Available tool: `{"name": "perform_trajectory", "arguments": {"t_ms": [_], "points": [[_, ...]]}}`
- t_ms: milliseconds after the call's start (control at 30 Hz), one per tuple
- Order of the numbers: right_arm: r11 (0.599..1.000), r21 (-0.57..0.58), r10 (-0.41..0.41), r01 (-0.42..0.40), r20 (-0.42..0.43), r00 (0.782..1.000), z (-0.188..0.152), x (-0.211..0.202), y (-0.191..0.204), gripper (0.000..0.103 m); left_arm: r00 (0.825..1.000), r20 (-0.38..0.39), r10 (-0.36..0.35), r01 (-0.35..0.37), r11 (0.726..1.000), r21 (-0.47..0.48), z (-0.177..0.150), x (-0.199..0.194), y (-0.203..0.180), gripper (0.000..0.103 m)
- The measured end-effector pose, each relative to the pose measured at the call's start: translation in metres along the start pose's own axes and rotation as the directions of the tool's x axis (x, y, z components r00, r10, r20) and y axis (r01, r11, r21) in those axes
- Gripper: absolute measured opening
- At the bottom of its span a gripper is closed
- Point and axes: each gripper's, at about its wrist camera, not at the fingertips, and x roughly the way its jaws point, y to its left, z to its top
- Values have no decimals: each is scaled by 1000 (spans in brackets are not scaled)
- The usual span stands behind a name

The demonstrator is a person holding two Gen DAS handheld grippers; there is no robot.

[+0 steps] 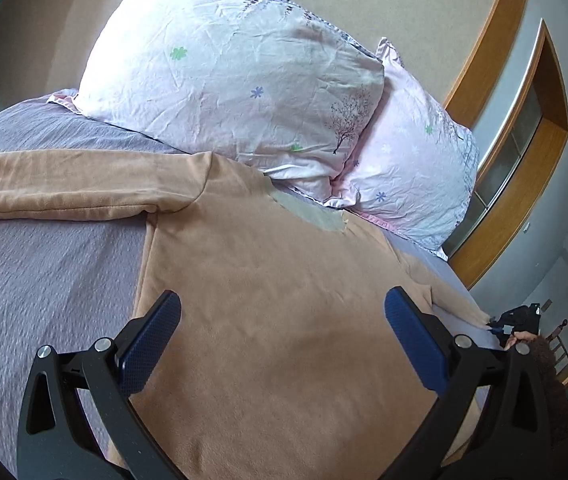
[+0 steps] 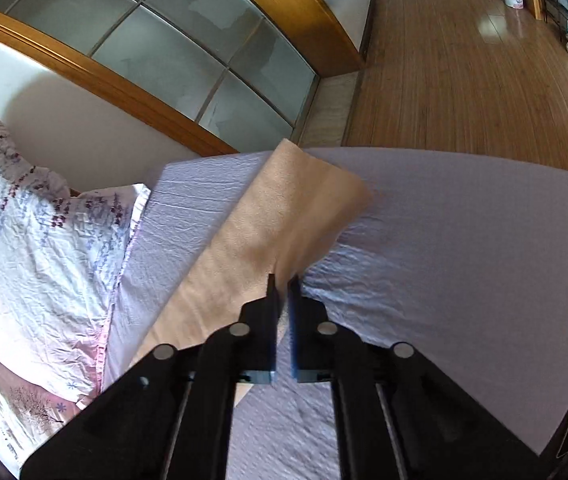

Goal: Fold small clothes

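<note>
A tan long-sleeved shirt (image 1: pixel 268 280) lies spread on the lilac bedspread (image 1: pixel 44 264), its collar toward the pillows and one sleeve (image 1: pixel 76 184) stretched out to the left. My left gripper (image 1: pixel 282 312) is open and empty, hovering over the shirt's body. In the right wrist view my right gripper (image 2: pixel 283 280) is shut on the shirt's other sleeve (image 2: pixel 284 208), which lies across the bedspread (image 2: pixel 444 248) and looks slightly lifted and blurred.
Two floral pillows (image 1: pixel 228 76) lean at the head of the bed, also seen in the right wrist view (image 2: pixel 32 248). A wood-framed frosted glass door (image 2: pixel 188 52) and wooden floor (image 2: pixel 464 72) lie beyond the bed's edge.
</note>
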Motion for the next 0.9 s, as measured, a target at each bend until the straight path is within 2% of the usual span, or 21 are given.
{"name": "perform_trajectory", "arguments": {"t_ms": [67, 133, 167, 233, 267, 300, 367, 400, 467, 533, 567, 600, 633, 700, 767, 833, 900], "points": [[993, -114, 15, -8, 67, 998, -6, -18, 28, 4, 1000, 15, -7, 7, 1000, -10, 5, -1, 9, 102], [944, -325, 109, -63, 124, 986, -33, -43, 86, 4, 999, 33, -38, 39, 999, -25, 9, -4, 19, 102], [907, -406, 168, -107, 117, 979, -50, -53, 114, 4, 998, 41, -50, 51, 998, -38, 10, -5, 24, 102], [789, -564, 314, -245, 27, 949, -101, -72, 182, 4, 998, 46, -44, 48, 995, -89, 16, -7, 36, 102], [728, -617, 361, -298, -24, 932, -126, -78, 209, 4, 999, 41, -35, 40, 991, -125, 19, -7, 43, 102], [644, -675, 407, -360, -96, 908, -160, -83, 239, 4, 999, 35, -35, 40, 984, -173, 21, -8, 52, 102], [490, -737, 442, -465, -250, 862, -225, -86, 286, 4, 999, 39, -31, 40, 964, -264, 24, -14, 70, 102], [405, -752, 431, -519, -344, 834, -266, -82, 307, 4, 999, 42, -16, 28, 952, -304, 26, -18, 80, 102], [280, -763, 369, -583, -475, 799, -336, -72, 331, 4, 998, 59, 37, -13, 933, -359, 30, -31, 98, 102], [137, -791, 232, -597, -560, 795, -419, -52, 345, 5, 990, 90, 106, -61, 914, -401, 35, -46, 118, 102], [77, -792, 152, -605, -591, 793, -449, -42, 346, 6, 985, 102, 141, -86, 905, -417, 37, -54, 127, 102], [30, -785, 63, -618, -616, 785, -479, -32, 343, 13, 978, 110, 176, -112, 893, -435, 39, -61, 137, 102], [4, -773, -4, -634, -634, 773, -501, -26, 337, 20, 972, 115, 206, -134, 882, -452, 40, -69, 147, 102], [-9, -756, -31, -654, -653, 756, -517, -29, 326, 59, 959, 115, 257, -171, 856, -487, 43, -79, 167, 102], [14, -752, 30, -659, -658, 752, -506, -43, 320, 71, 951, 109, 291, -193, 829, -525, 45, -86, 186, 102], [73, -744, 76, -664, -659, 748, -472, -43, 334, 73, 946, 93, 310, -205, 797, -569, 45, -87, 204, 98], [132, -736, 112, -664, -655, 748, -444, -46, 331, 78, 947, 73, 311, -201, 758, -620, 43, -87, 220, 92]]}}
